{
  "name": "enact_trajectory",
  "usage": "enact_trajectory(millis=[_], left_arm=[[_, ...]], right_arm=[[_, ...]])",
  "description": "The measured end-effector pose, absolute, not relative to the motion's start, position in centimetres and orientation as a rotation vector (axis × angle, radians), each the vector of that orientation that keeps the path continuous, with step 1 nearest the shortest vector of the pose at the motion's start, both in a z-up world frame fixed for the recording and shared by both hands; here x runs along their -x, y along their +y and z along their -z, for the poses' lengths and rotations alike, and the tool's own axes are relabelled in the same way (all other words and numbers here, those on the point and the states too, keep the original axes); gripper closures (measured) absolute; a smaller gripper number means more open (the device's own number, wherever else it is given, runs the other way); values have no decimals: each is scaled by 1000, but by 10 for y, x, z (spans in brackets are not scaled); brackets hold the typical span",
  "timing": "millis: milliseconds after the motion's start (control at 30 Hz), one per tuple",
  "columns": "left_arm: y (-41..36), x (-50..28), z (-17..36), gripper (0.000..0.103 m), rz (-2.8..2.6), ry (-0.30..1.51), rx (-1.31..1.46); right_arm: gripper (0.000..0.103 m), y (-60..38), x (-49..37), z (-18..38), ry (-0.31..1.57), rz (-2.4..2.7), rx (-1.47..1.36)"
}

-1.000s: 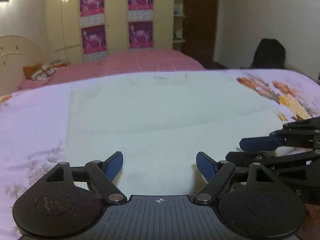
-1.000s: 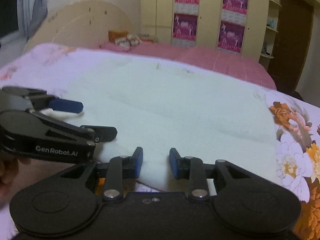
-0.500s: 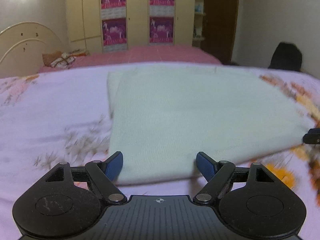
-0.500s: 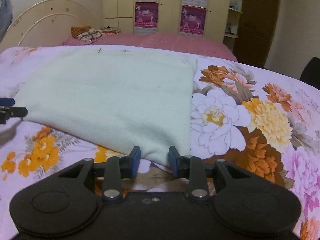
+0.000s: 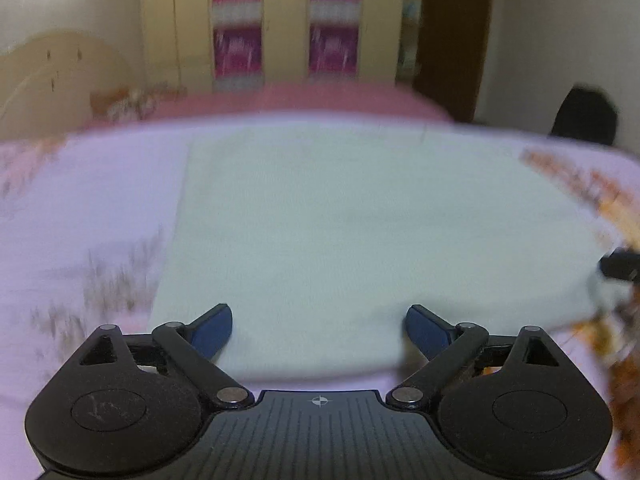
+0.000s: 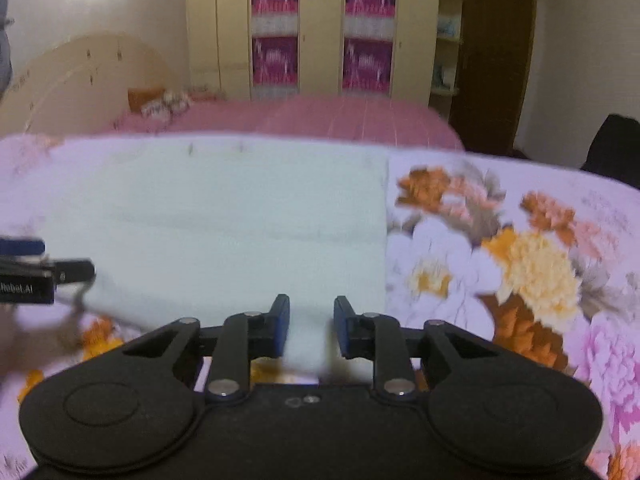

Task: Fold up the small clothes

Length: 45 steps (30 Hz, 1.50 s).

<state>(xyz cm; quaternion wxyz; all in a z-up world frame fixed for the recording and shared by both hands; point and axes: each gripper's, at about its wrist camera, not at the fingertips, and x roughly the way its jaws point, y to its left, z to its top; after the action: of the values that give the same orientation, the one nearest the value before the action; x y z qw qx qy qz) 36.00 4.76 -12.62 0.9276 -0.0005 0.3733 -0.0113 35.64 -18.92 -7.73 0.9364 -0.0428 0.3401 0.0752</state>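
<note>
A pale white folded cloth [image 5: 352,232] lies flat on the flowered bedsheet [image 5: 80,216]; it also shows in the right wrist view [image 6: 224,216]. My left gripper [image 5: 319,330] is open wide, its blue fingertips over the cloth's near edge toward the left corner. My right gripper [image 6: 307,322] is open by a narrow gap, with the cloth's near edge by the right corner between its fingers. The left gripper's tip shows at the left edge of the right wrist view [image 6: 44,268], and the right gripper's tip at the right edge of the left wrist view [image 5: 620,266].
The sheet carries large orange and pink flowers [image 6: 520,264] right of the cloth. Beyond lies a pink bed [image 6: 304,120] with a curved headboard [image 6: 80,76], a cream wardrobe [image 6: 320,28], a dark door [image 6: 496,52] and a black chair [image 5: 584,116].
Both grippers have moved forward onto the cloth's near edge. The right gripper's fingers now have cloth between them. Both views are blurred by motion.
</note>
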Motion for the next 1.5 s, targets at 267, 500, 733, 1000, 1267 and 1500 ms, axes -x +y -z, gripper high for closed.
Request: enact_trajectory(millis=[267,500,733,1000,1267,1500], left_arm=[[46,-354,121,6,50,704,12],[27,-353,123,6,49,699,-31],[10,-367,132,3,91,736,-52],[18,-380,133,0,77,754,-40],[47,-388,132,0,29,749,11],[32,-395,130,0,37,740,-47]], right_arm=[[80,-173,-364,84,718,-198,88],[76,-133,-372,110,753,-292,180],[79,-134,-375,105,743,-287,155],[76,-131,-385,97,723,-266,157],[78,-149,-404,107,782,-219,106],[73,-139,-411,107,750,-251,142]])
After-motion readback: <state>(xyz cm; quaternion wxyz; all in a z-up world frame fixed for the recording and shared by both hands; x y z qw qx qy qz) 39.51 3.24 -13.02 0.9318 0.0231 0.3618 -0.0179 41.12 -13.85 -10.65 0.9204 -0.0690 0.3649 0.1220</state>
